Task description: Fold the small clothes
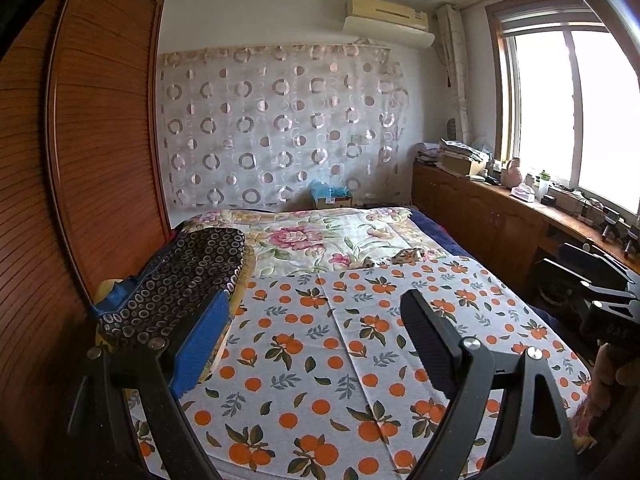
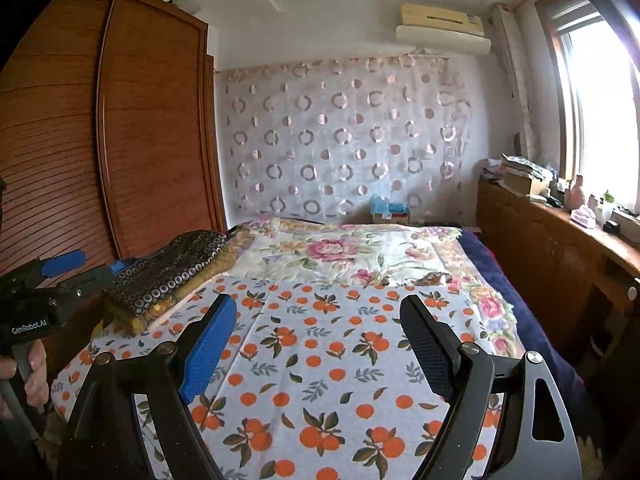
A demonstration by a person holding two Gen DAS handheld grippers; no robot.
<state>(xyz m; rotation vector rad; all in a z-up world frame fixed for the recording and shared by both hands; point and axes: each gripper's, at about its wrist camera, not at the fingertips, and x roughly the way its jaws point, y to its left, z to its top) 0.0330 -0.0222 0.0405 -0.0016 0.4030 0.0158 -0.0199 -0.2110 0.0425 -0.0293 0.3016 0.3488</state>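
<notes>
Left of the orange-print white cloth (image 1: 340, 360): dark ring-patterned folded pile (image 1: 176, 288). Left gripper (image 1: 316, 344) agape, empty. Right gripper (image 2: 320, 344) likewise. Small patterned garment (image 1: 406, 257) lies beyond the cloth's far edge; reaching risks dragging the cloth along.

The orange-print cloth (image 1: 360, 352) lies flat and bare ahead; a dark folded pile (image 1: 176, 284) blocks its left edge; the wooden cabinet (image 1: 492, 216) walls the right.

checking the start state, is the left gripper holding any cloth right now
No, the left gripper stands open above the orange-print cloth with nothing between its fingers.
</notes>
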